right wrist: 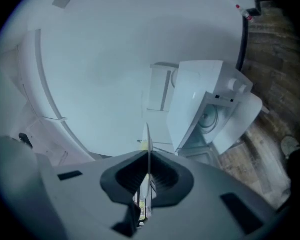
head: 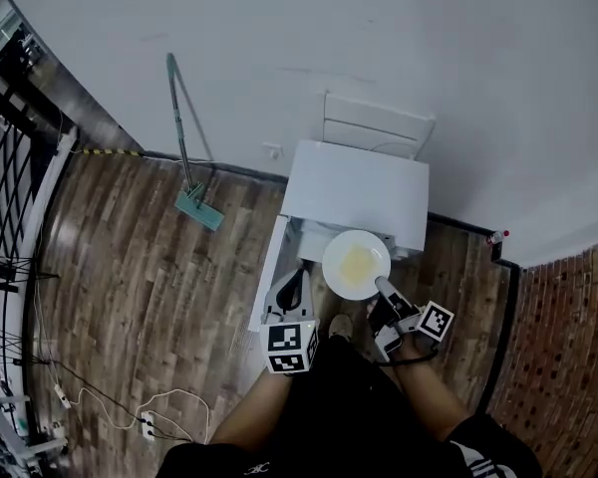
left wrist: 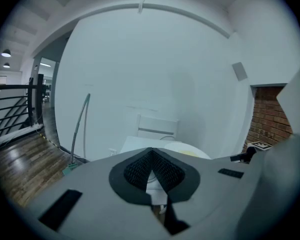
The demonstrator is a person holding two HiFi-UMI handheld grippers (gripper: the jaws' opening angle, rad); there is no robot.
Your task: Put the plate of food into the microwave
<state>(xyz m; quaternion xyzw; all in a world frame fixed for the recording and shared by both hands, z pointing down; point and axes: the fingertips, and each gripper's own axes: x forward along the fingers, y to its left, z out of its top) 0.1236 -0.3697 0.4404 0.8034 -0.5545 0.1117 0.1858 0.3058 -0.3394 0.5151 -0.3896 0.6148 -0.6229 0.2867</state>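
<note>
A white plate with a flat yellow piece of food hangs in front of the white microwave, just above its open cavity. My right gripper is shut on the plate's near rim. In the right gripper view the plate runs edge-on between the jaws of the right gripper, and the microwave shows its turntable and its open door. My left gripper hovers by the open door, shut and empty. Beyond the left gripper the plate peeks out.
A mop leans on the white wall to the left of the microwave. A white slatted frame stands behind it. Cables and a power strip lie on the wood floor at lower left. A railing runs along the left.
</note>
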